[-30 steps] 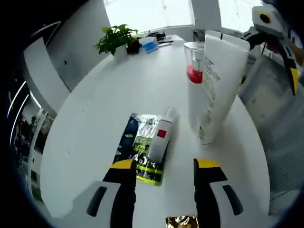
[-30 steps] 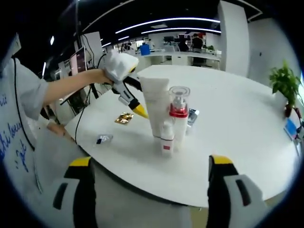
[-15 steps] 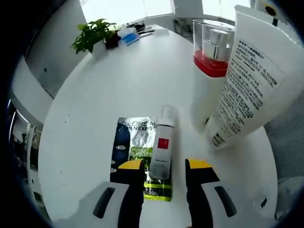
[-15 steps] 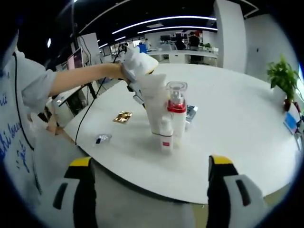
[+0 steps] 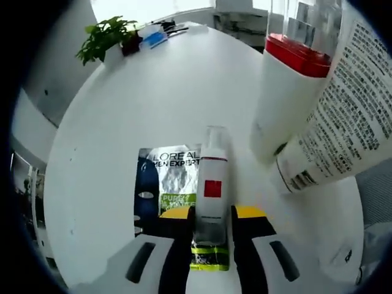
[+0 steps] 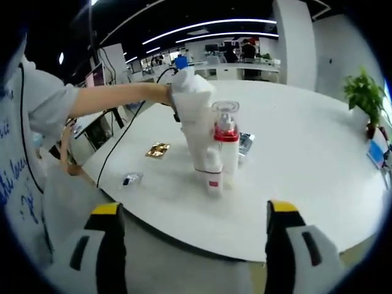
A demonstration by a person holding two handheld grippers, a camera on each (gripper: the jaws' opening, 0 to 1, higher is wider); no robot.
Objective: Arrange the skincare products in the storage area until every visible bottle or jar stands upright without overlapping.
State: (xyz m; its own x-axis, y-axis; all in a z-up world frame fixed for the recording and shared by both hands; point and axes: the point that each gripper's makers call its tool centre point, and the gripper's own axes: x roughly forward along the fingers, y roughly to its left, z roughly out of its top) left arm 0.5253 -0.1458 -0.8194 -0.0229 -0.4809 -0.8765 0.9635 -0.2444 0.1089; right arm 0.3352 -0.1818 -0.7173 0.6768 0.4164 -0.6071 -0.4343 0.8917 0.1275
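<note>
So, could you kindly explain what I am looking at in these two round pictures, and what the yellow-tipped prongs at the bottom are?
No robot here: a person holds a hand-held gripper in each hand, and a fisheye camera rides on each one, looking forward along its two yellow-tipped jaws.

In the left gripper view, the left hand-held gripper has its jaws on either side of a small white bottle with a red square, which lies on a L'Oreal sachet on the round white table. Beside it stand a red-collared pump bottle and a large white tube. A potted plant sits at the far edge.

The right gripper view looks at the same group from off the table; the right hand-held gripper is open and empty. A gold sachet and a small dark packet also lie there.
</note>
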